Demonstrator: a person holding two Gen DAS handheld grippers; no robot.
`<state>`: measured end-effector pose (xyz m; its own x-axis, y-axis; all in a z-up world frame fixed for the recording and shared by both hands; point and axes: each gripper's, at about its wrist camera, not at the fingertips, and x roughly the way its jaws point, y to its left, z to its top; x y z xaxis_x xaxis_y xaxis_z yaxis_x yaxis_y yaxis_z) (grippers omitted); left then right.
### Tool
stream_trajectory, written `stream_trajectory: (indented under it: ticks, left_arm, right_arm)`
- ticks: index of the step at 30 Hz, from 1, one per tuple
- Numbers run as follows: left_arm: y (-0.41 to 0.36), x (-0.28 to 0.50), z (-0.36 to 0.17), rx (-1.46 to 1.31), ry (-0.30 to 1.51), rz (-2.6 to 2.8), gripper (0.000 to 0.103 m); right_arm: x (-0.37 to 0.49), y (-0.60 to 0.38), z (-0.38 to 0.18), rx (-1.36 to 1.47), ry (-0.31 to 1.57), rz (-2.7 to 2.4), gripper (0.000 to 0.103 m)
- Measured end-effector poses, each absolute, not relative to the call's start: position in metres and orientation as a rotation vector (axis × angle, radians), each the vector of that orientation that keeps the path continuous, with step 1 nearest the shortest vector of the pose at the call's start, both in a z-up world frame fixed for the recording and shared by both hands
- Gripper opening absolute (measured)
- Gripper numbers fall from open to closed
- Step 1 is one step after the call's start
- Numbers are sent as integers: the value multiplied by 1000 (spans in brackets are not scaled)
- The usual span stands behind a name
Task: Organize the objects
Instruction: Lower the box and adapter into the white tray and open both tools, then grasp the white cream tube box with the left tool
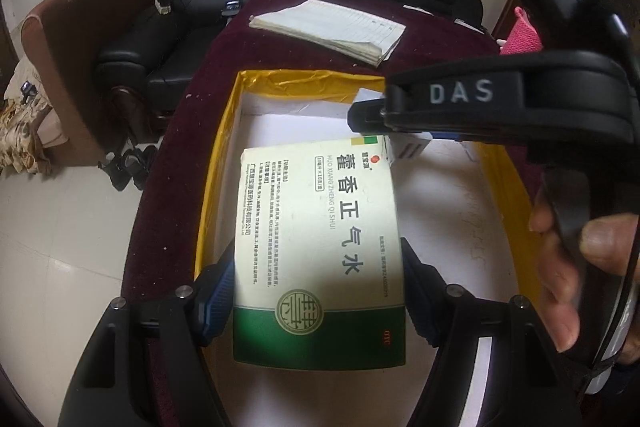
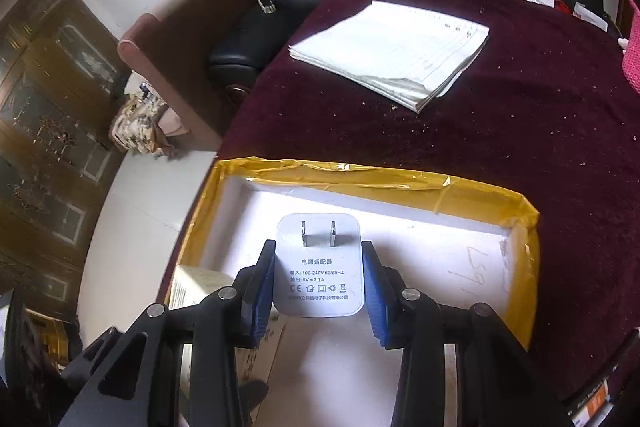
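We have both grippers over the open box (image 2: pixel 400 183), the one with yellow tape along its rim, sitting on the dark red cloth (image 2: pixel 520 99). Our left gripper (image 1: pixel 316 291) is clamped on the medicine carton (image 1: pixel 320 247), its blue pads pressing the two long sides near the green end, so the carton's long axis runs straight ahead from the fingers towards the far wall of the box. Our right gripper (image 2: pixel 318 291) is closed on the white charger (image 2: pixel 319 267), pads on its two flat sides, prongs pointing away from us. Seen from the left wrist, the right gripper crosses in just beyond the carton's far end, so that is the relation we judge the next move turns on: the two loads are close, and the carton has little room forward. The white floor of the box looks bare beneath and to the right of the charger, while the left wall is near the carton's left edge. Lowering each load where it hangs seems safer than sliding either forward. The notepad (image 2: pixel 392 55) lies well apart, beyond the box.
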<state>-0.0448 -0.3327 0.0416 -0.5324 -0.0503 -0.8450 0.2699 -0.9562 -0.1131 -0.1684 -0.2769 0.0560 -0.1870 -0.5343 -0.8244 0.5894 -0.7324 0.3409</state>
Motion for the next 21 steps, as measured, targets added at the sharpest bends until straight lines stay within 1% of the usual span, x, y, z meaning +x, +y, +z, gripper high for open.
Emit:
stream_trajectory:
  ticks: [3, 7, 9, 13, 15, 18, 21]
  left_arm:
    - [-336, -47, 39, 1405, 369, -2566, 72]
    - [-334, -52, 37, 1400, 331, -2532, 71]
    - [-336, -52, 37, 1397, 345, -2531, 71]
    - [-339, -53, 38, 1397, 401, -2551, 75]
    - [-339, -53, 38, 1409, 416, -2561, 79]
    - [-339, -52, 40, 1420, 434, -2552, 80]
    - [-338, -49, 43, 1421, 438, -2547, 80]
  right_arm:
    - [-173, -284, 49, 1350, 66, -1981, 44]
    - [-171, -294, 42, 1352, 65, -1969, 44]
    - [-170, -298, 41, 1353, 81, -1974, 44]
    - [-177, -298, 39, 1368, 67, -1957, 46]
    - [-180, -298, 40, 1364, 61, -1946, 46]
    - [-181, -297, 42, 1371, 62, -1928, 48]
    - [-178, -287, 58, 1317, 72, -1953, 50]
